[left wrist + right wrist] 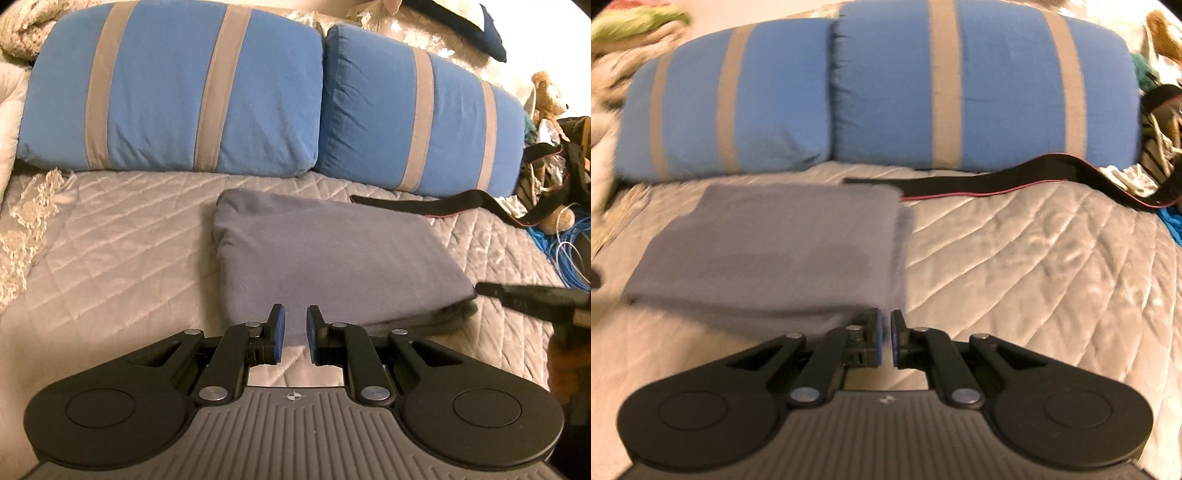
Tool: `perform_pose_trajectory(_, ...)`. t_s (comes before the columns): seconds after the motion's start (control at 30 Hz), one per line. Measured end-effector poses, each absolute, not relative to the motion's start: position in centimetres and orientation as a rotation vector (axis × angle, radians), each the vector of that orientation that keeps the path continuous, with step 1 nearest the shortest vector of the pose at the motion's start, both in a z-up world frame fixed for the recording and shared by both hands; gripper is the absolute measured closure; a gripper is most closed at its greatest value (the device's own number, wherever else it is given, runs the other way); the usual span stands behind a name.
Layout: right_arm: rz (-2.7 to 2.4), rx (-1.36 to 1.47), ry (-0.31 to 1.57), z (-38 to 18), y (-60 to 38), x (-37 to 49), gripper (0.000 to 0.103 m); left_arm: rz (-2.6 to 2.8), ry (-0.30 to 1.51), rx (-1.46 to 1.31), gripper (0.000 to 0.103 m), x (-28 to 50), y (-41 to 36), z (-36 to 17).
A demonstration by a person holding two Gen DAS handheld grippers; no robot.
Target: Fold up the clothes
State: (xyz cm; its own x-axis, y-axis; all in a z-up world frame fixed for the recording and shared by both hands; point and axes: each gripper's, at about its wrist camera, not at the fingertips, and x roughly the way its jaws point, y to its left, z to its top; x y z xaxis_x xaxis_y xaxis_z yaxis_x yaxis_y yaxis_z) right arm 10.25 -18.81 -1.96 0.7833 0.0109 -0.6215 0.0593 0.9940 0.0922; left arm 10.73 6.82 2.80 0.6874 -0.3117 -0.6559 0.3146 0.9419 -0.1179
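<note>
One grey garment (332,258) lies folded square mid-bed (110,240); soft, light, limp, best pinched at corners. Left gripper (294,334) spread, empty; right gripper (885,338) nearly pressed together, empty.

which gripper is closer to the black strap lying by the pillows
Right. The right gripper is at the folded grey cloth's near right corner, on the side of the black strap. The left gripper is at the cloth's near edge, farther left.

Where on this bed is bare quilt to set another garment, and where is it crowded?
Bare quilted cream bedspread lies right of the folded grey garment, below the black red-edged strap; more lies left of the garment, toward the lace trim. Crowded: blue striped pillows behind, cable clutter at right.
</note>
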Motion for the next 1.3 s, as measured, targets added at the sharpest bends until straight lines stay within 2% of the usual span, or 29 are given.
perform_pose_trajectory(0.27,0.03,0.078,0.669,-2.7,-16.4,8.0,0.083,-0.348,0.761,0.026,0.09,10.2,6.1,1.2)
perform_pose_trajectory(0.33,0.034,0.07,0.669,-2.8,-16.2,8.0,0.074,-0.35,0.762,0.034,0.09,10.2,5.9,1.1)
perform_pose_trajectory(0.47,0.042,0.055,0.67,-3.0,-15.7,8.1,0.072,-0.35,0.762,0.035,0.09,10.3,5.8,1.0)
perform_pose_trajectory(0.57,0.045,0.043,0.665,-3.1,-15.5,8.1,0.066,-0.347,0.769,0.037,0.09,10.5,5.7,0.9)
perform_pose_trajectory(0.67,0.043,0.033,0.658,-2.9,-15.5,8.1,0.054,-0.334,0.782,0.047,0.09,10.6,5.5,0.7)
perform_pose_trajectory(0.7,0.04,0.031,0.654,-2.9,-15.5,8.1,0.045,-0.325,0.787,0.053,0.089,10.6,5.3,0.6)
perform_pose_trajectory(0.73,0.036,0.028,0.648,-2.8,-15.5,8.1,0.031,-0.316,0.795,0.06,0.089,10.7,5.2,0.4)
perform_pose_trajectory(0.8,0.03,0.027,0.63,-2.6,-15.6,8.0,0.011,-0.303,0.806,0.068,0.088,10.9,5.1,0.2)
perform_pose_trajectory(0.83,0.028,0.027,0.62,-2.4,-15.6,8.0,0.002,-0.3,0.81,0.069,0.082,11.0,5.1,0.0)
perform_pose_trajectory(0.87,0.025,0.026,0.61,-2.3,-15.7,8.0,0.0,-0.295,0.802,0.06,0.077,11.0,5.1,0.0)
perform_pose_trajectory(0.93,0.01,0.021,0.606,-2.2,-15.7,8.0,0.0,-0.291,0.777,0.034,0.046,11.1,5.4,-0.2)
perform_pose_trajectory(0.97,0.004,0.018,0.609,-2.1,-15.7,8.1,0.0,-0.28,0.766,0.022,0.036,11.1,5.5,-0.2)
perform_pose_trajectory(1.0,0.001,0.015,0.615,-2.2,-15.7,8.2,0.0,-0.268,0.755,0.011,0.017,11.1,5.6,-0.2)
perform_pose_trajectory(1.03,-0.002,0.012,0.62,-2.2,-15.7,8.2,0.0,-0.252,0.741,0.005,0.011,11.0,5.7,-0.2)
perform_pose_trajectory(1.13,-0.003,0.011,0.633,-2.3,-15.7,8.3,0.0,-0.21,0.699,-0.001,0.008,10.9,5.8,-0.1)
perform_pose_trajectory(1.3,-0.007,-0.003,0.643,-2.3,-15.6,8.3,0.0,-0.191,0.736,0.038,0.007,11.4,5.6,-0.3)
